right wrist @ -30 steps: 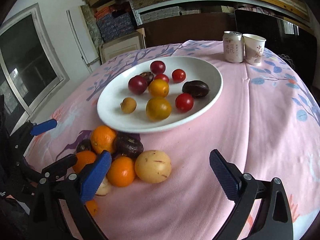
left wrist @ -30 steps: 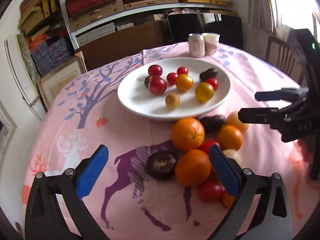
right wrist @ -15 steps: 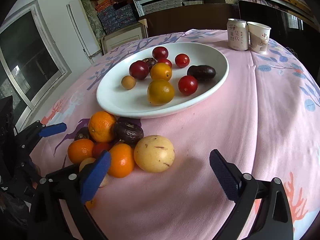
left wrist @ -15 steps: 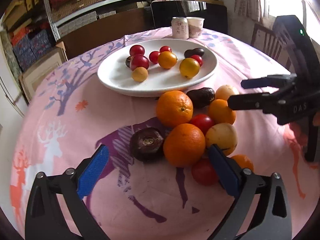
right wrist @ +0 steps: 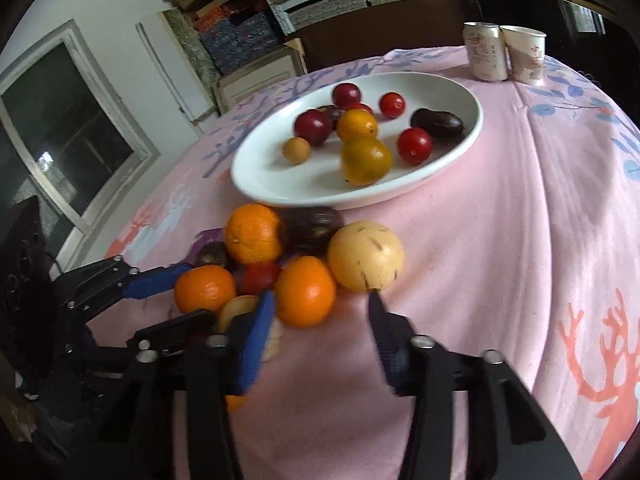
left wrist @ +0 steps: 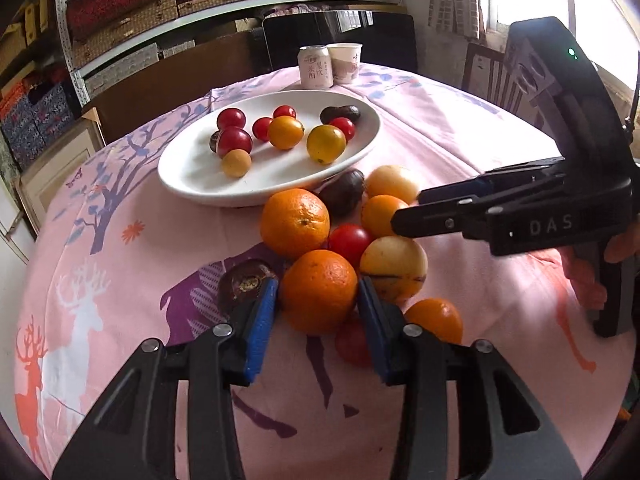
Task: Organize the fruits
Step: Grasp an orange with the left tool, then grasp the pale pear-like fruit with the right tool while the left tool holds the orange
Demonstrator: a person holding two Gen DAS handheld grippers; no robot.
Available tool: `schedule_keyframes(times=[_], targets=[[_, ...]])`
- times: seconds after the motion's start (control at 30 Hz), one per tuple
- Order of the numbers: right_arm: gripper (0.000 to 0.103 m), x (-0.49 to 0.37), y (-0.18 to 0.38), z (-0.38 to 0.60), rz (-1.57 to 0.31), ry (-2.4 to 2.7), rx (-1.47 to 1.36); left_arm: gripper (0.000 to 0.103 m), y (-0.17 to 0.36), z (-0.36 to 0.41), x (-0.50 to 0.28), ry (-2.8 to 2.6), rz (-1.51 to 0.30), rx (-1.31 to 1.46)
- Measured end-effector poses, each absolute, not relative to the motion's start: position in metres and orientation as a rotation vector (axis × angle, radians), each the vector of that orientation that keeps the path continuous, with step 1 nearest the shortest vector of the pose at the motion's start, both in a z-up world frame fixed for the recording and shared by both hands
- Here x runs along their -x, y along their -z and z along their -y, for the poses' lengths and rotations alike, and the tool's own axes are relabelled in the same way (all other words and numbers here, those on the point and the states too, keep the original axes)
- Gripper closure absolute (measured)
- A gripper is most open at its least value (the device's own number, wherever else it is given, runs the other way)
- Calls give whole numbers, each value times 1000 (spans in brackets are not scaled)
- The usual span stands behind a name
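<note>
A heap of loose fruit lies on the pink tablecloth in front of a white plate (left wrist: pixel 192 184) (right wrist: pixel 256 184) that holds several small fruits. My left gripper (left wrist: pixel 316 312) (right wrist: pixel 196 292) is closing, and its blue pads touch both sides of the nearest orange (left wrist: pixel 318 290) (right wrist: pixel 204 288). A dark fruit (left wrist: pixel 246 284) rests against its left finger. My right gripper (right wrist: pixel 320 312) (left wrist: pixel 406 210) comes in from the right and is shut on a smaller orange (right wrist: pixel 306 290) (left wrist: pixel 380 216). That orange sits beside a pale yellow fruit (right wrist: pixel 366 256).
In the heap are also a big orange (left wrist: pixel 295 222), a red tomato (left wrist: pixel 350 240), a second yellow fruit (left wrist: pixel 394 264) and a dark fruit (left wrist: pixel 344 196). A can (left wrist: pixel 315 67) and a paper cup (left wrist: pixel 345 62) stand behind the plate. Shelves and a chair (left wrist: pixel 492 76) ring the table.
Both grippers went from wide open to closed in, the left around the nearest orange and the right around the smaller orange. Both views drew closer to the heap.
</note>
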State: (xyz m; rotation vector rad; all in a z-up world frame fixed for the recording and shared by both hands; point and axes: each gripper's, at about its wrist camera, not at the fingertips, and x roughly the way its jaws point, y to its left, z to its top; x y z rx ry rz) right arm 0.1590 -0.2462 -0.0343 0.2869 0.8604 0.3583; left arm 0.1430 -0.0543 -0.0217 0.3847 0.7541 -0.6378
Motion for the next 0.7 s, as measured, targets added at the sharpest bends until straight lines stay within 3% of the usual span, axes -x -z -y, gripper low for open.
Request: schedule_keyframes(times=[0.07, 0.23, 0.3, 0.33, 0.37, 0.63, 0.7], targets=[[83, -153, 28, 240, -831, -322, -228, 63, 15, 39, -144, 662, -755, -307], [81, -154, 25, 248, -839, -313, -229, 63, 12, 18, -152, 637, -761, -220], [60, -152, 21, 260, -820, -263, -246, 63, 14, 16, -154, 633, -778, -212], [35, -150, 18, 267, -796, -232, -260, 63, 14, 16, -154, 640, -782, -206], [25, -149, 16, 272, -765, -213, -273, 63, 15, 16, -153, 645, -784, -207], [26, -183, 38, 264, -831, -211, -333, 63, 22, 22, -152, 671, -809, -243], [32, -188, 45, 260, -844, -259, -397, 63, 24, 23, -154, 683, -827, -233]])
